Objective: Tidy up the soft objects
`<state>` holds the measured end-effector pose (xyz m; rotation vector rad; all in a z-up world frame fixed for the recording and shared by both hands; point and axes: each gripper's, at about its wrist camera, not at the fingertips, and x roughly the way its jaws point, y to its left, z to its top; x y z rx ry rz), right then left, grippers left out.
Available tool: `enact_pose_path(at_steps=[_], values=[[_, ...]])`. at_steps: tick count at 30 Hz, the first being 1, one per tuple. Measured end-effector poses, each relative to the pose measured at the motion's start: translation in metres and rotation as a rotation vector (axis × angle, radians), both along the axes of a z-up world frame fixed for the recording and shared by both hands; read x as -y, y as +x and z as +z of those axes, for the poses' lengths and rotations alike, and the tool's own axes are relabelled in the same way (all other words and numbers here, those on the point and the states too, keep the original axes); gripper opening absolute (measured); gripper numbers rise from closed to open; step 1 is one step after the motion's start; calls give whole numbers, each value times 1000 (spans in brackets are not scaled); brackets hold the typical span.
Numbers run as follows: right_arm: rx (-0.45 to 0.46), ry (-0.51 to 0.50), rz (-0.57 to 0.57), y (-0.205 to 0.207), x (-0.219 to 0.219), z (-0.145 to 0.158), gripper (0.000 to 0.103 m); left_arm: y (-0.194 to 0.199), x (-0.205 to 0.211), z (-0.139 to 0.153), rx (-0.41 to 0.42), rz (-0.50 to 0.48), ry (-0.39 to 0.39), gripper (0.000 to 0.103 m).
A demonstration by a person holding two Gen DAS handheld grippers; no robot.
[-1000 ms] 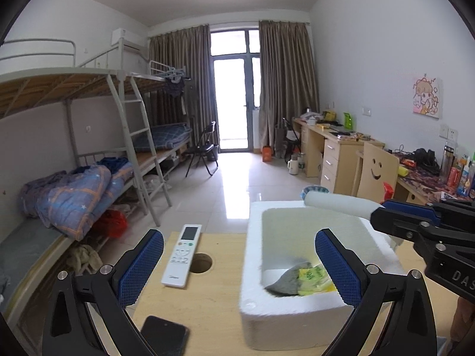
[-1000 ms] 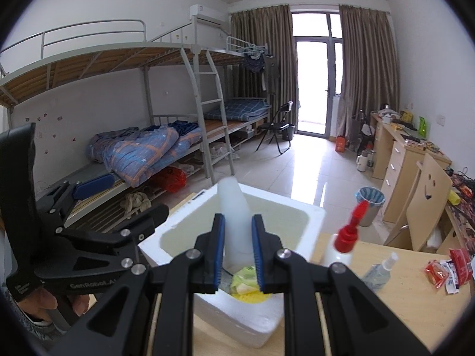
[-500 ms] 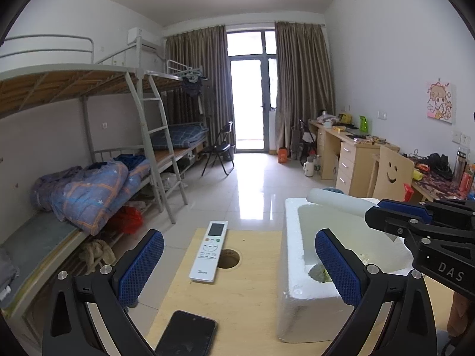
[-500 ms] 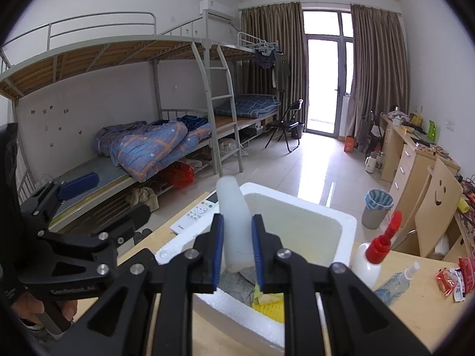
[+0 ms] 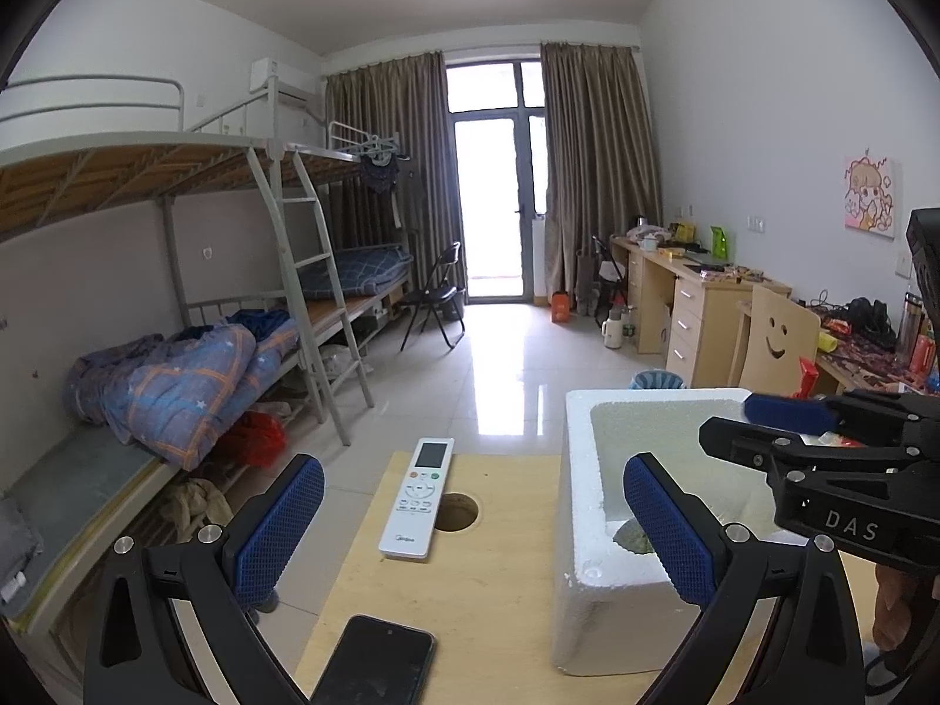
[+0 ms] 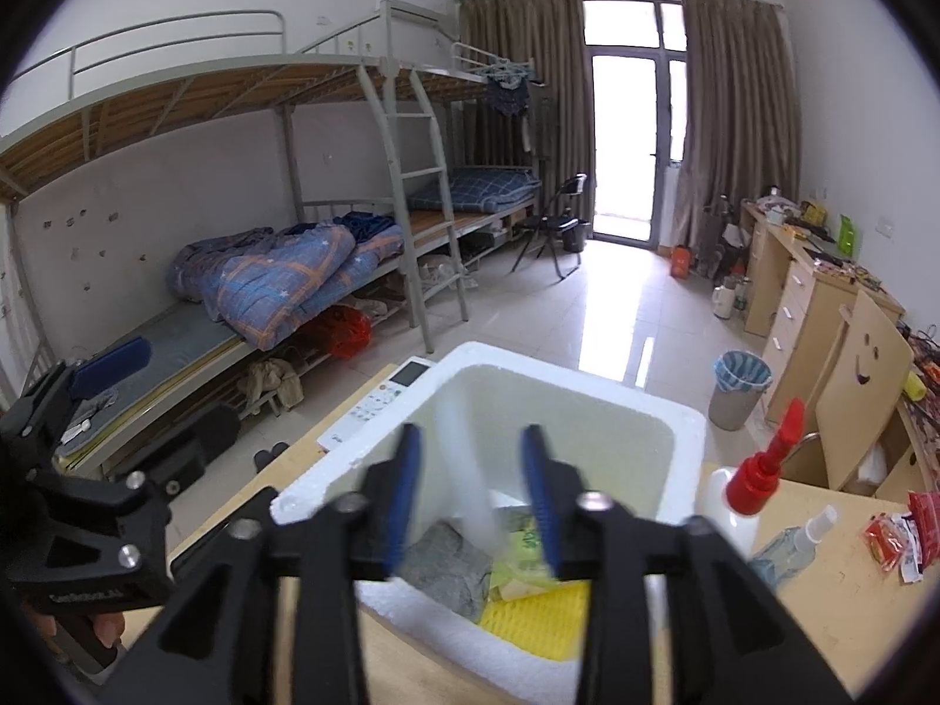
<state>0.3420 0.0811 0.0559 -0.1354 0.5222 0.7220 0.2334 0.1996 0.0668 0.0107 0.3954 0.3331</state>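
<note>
A white foam box (image 6: 587,429) stands on the wooden table (image 5: 499,587). Inside it lie a grey cloth (image 6: 446,564), a yellow-green packet (image 6: 523,546) and a yellow mat (image 6: 540,617). My right gripper (image 6: 473,493) hovers over the box and its jaws are opening. A blurred white foam roll (image 6: 464,458) drops between the pads, touching neither. My left gripper (image 5: 470,529) stands open over the table left of the box, with nothing between its fingers. In the left wrist view, the right gripper (image 5: 787,414) reaches over the box from the right, and the roll is hidden.
A white remote (image 5: 420,496) lies beside a round hole (image 5: 455,511) in the table, with a black phone (image 5: 376,664) nearer to me. Right of the box stand a red-capped bottle (image 6: 758,482), a small spray bottle (image 6: 793,540) and snack packets (image 6: 899,534).
The right jaws, which were shut on the white roll, have opened and the roll is slipping down into the box. The box now sits further right in the left wrist view.
</note>
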Motion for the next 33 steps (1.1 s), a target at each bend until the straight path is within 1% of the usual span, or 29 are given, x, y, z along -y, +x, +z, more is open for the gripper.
enact_pose_path(at_steps=[1, 8, 10, 16, 18, 20, 21, 25, 27, 30, 32, 33], values=[[6, 4, -2, -1, 1, 1, 56, 0, 0, 0, 2, 2, -2, 102], [10, 15, -1, -6, 7, 6, 58, -3, 3, 3, 9, 3, -2, 102], [7, 22, -1, -8, 9, 8, 60, -6, 4, 5, 15, 2, -3, 102], [26, 33, -7, -19, 17, 18, 63, -14, 13, 13, 28, -3, -8, 102], [37, 39, -10, -25, 22, 22, 66, -17, 16, 16, 35, -4, -6, 102], [45, 47, -17, -31, 26, 26, 73, -23, 22, 20, 45, -8, 7, 102], [52, 57, -21, -35, 31, 29, 74, -26, 26, 23, 51, -10, 13, 102], [83, 80, -36, -50, 45, 38, 83, -39, 37, 33, 70, -27, 18, 102], [98, 83, -41, -57, 50, 43, 84, -45, 44, 38, 82, -24, 29, 102], [136, 84, -45, -71, 57, 50, 91, -56, 54, 46, 99, -29, 42, 102], [164, 86, -55, -80, 61, 53, 99, -65, 60, 51, 115, -25, 42, 102], [179, 89, -60, -85, 64, 55, 100, -68, 61, 52, 123, -22, 41, 102]])
